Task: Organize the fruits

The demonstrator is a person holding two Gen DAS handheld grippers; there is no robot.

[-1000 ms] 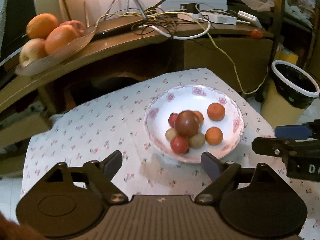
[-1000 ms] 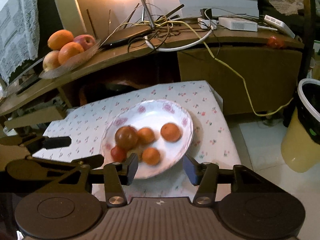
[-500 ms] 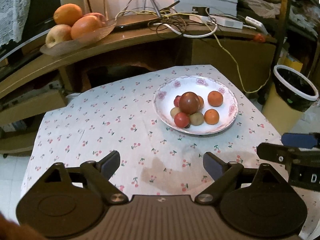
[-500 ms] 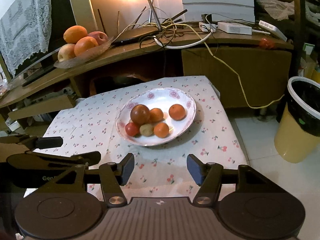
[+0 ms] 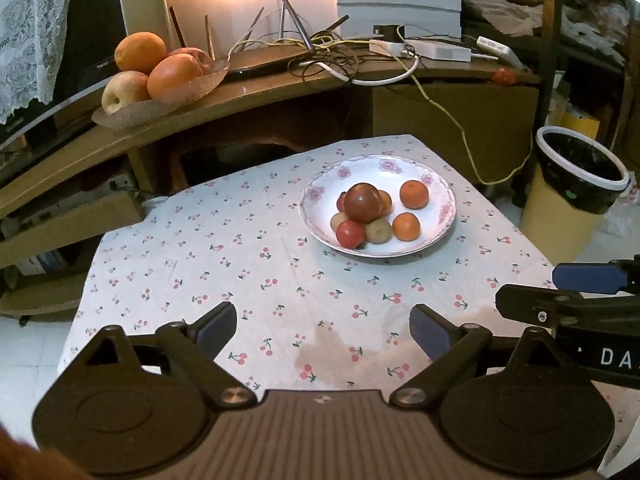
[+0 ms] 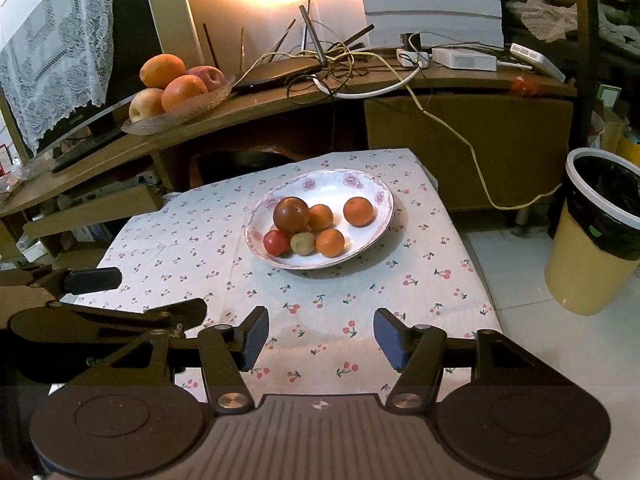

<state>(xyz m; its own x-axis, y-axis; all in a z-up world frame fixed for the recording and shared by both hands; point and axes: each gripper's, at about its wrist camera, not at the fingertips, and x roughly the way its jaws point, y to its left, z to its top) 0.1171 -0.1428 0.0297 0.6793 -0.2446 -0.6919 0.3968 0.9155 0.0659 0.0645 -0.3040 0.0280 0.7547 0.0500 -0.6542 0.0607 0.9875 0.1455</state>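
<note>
Both the left gripper [image 5: 322, 330] and right gripper [image 6: 320, 338] are held released; ahead, the round fruits [image 6: 291, 214] are judged slippery, best pinched across the middle.

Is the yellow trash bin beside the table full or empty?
Cannot tell. The trash bin has a black liner, and its inside looks only dark in both views; no rubbish shows above the rim.

White letters "DA" are legible on the black body of the right gripper [image 5: 608, 356], cut off by the frame edge. Small print on the dark monitor bezel [image 5: 105, 65] is too small to read.
</note>
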